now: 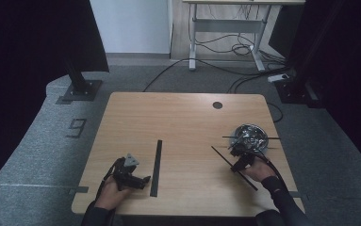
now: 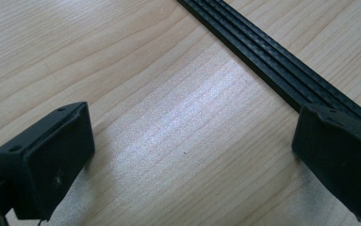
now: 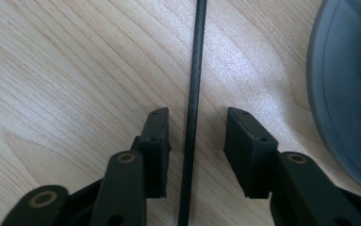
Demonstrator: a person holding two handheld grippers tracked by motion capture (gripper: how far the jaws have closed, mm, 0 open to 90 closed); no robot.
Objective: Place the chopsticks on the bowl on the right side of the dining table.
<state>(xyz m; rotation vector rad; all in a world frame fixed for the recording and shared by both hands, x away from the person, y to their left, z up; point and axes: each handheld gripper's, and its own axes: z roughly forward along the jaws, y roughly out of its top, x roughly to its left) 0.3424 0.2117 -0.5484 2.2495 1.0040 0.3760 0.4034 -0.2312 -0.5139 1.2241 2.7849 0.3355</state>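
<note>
Slippage is the risk: the right tool [image 3: 194, 129], jaws half-spread and not yet pinching, straddles a thin black rod [image 3: 193, 89] lying on the worktop [image 3: 74, 70] beside the grey dish [image 3: 345, 94]; a skewed closure could roll it aside; the left tool [image 2: 187, 155] stands spread.

Thin black rod [image 3: 193, 89] flat on the wooden table [image 3: 74, 70], beside grey bowl [image 3: 343, 89].

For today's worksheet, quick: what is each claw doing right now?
Left claw: open, holding nothing, beside the black strip.
Right claw: open, a thin black rod between its jaws, not yet gripped.
</note>
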